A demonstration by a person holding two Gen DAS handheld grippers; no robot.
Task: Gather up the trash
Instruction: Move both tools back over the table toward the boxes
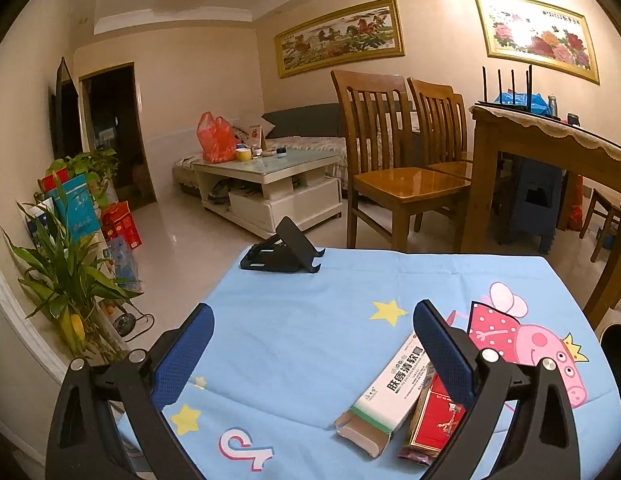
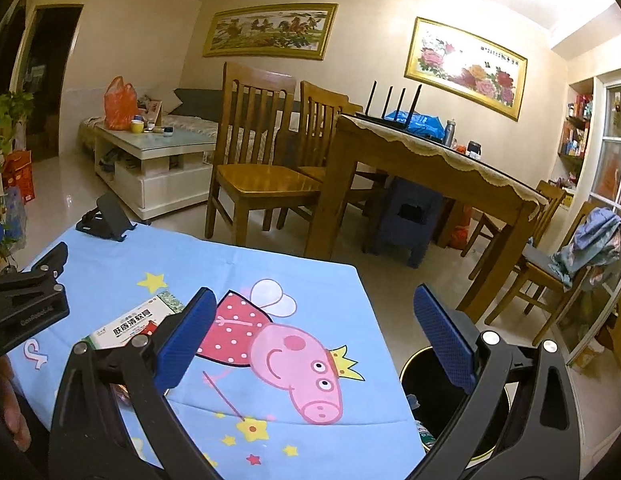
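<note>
I hold my left gripper (image 1: 312, 354) above the desk (image 1: 310, 312), and its jaws stand wide apart with nothing between them. My right gripper (image 2: 310, 344) is also apart and empty, and it hangs over the right edge of the desk, partly above the black trash bin (image 2: 414, 376) on the floor just beside the desk.

The trash lies near the front of the desk: a white carton (image 1: 384, 394) with one end flap open, and a red box (image 1: 432, 420) touching it on its right side. The right finger of my left gripper covers part of both, so I cannot tell if one rests on the other.

I think the risks are these. The two boxes touch, so if I close on the white carton, I may push the red box away or pinch both together badly. The carton looks empty and light, so a strong squeeze can crush it and it may slip out. The cloth is thin, and a low finger could catch it and drag it. The black phone stand (image 1: 284, 250) at the far edge is well apart, so I do not expect trouble there
</note>
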